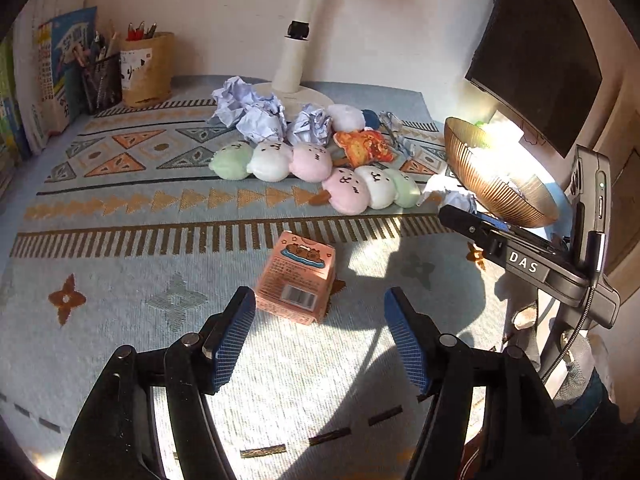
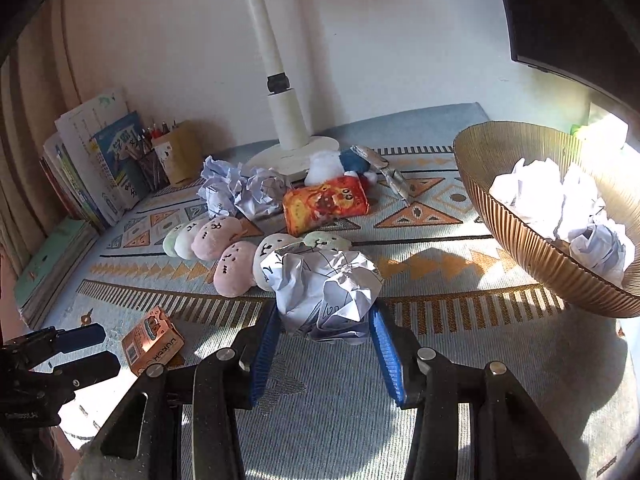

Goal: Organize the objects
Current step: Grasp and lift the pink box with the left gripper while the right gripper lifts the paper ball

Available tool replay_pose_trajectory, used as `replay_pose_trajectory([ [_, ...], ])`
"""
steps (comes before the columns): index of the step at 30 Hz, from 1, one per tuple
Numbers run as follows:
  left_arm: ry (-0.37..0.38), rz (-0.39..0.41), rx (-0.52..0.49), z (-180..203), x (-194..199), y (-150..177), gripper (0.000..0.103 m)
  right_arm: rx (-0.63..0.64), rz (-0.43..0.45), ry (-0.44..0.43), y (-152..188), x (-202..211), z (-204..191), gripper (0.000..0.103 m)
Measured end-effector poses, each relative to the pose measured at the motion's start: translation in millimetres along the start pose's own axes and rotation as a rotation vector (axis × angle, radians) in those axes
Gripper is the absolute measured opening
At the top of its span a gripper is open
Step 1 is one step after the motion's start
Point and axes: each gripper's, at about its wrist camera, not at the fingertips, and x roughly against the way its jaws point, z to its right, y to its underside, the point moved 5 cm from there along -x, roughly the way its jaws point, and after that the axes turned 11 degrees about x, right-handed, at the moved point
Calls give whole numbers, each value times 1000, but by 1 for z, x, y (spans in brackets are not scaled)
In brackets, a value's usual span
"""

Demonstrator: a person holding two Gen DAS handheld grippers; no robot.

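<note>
The right gripper [image 2: 324, 316] pinches a crumpled paper ball [image 2: 326, 288] between its blue pads, above the patterned cloth [image 2: 440, 380] and left of the ribbed bowl [image 2: 520, 240], which holds more paper balls [image 2: 560, 208]. The left gripper [image 1: 320, 312] stands spread and empty, with a small pink box [image 1: 296, 284] lying on the cloth just ahead of its fingertips. Plush toys [image 1: 272, 156] and loose paper wads [image 1: 248, 108] lie beyond, near the lamp base [image 1: 308, 98].
</note>
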Motion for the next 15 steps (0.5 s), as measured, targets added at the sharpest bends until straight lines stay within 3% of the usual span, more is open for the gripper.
replay_pose_trajectory([
  [3, -77, -44, -71, -14, -24, -10, 65, -2, 1, 2, 1, 0, 0, 45],
  [6, -95, -89, -113, -13, -49, -9, 65, -11, -4, -1, 1, -1, 2, 45],
  [8, -104, -67, -130, -7, -53, -11, 55, -10, -10, -5, 1, -2, 2, 45],
  [9, -97, -62, -138, -3, -53, -12, 40, -7, -13, -7, 1, -2, 2, 45],
  [15, -107, 0, -99, 15, -53, -15, 39, 13, -62, -41, 4, -10, -4, 49],
])
